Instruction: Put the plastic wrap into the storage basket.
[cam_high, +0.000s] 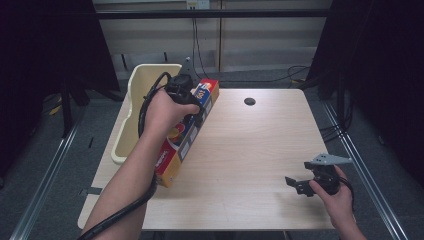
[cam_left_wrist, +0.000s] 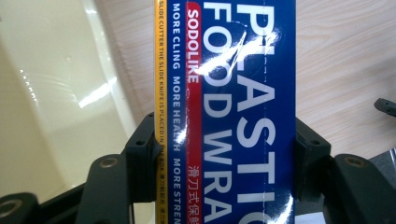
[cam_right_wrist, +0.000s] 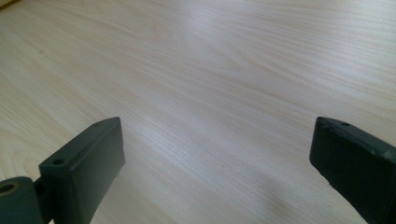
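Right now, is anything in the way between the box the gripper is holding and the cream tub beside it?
Nothing visible is. The left gripper clamps the plastic wrap box, and the cream tub sits right beside it.

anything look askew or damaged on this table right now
Nothing looks damaged or spilled. The plastic wrap box lies at a slant beside the cream bin, clamped across its width by the left gripper, so the slant goes with being handled. The right gripper waits open over bare table.
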